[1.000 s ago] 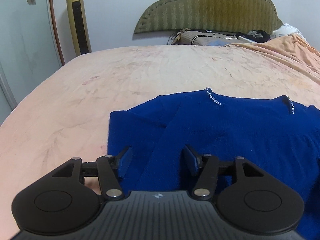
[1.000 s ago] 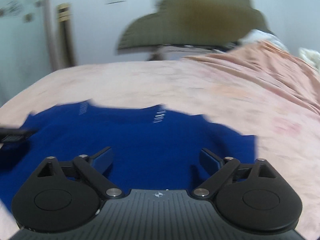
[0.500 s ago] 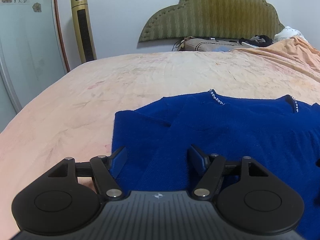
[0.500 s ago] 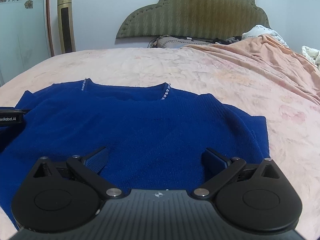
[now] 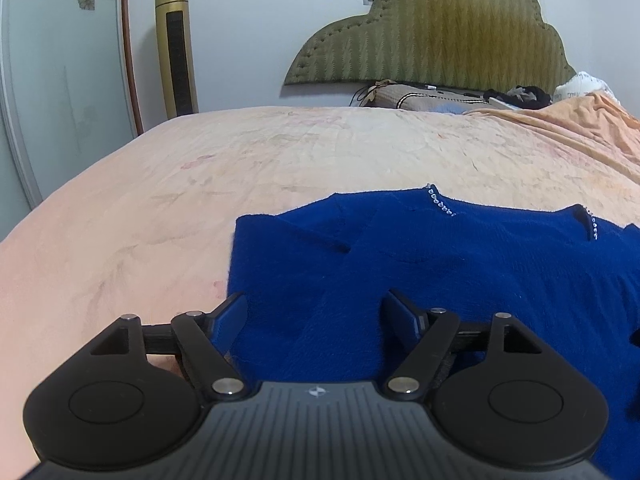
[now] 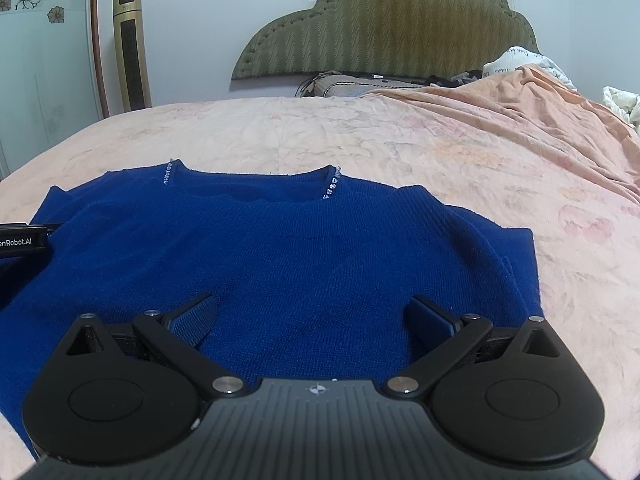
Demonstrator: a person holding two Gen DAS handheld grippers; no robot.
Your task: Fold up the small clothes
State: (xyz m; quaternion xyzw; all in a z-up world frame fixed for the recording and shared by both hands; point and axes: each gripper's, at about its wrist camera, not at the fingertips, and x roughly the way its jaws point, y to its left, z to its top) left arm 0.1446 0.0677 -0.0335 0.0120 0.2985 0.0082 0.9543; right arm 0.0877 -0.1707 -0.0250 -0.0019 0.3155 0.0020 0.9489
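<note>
Fingers of both the left gripper (image 5: 316,312) and right gripper (image 6: 314,312) are hanging released over the blue sweater (image 6: 280,248), which is lying flat toward twelve o'clock; each should be pinching one hem corner evenly.

Since one second ago the left gripper (image 5: 314,314) opens wider and sits lower in the frame over the blue sweater (image 5: 460,264). In the right wrist view the blur is gone and the right gripper (image 6: 312,316) comes nearer to the sweater's hem.
</note>
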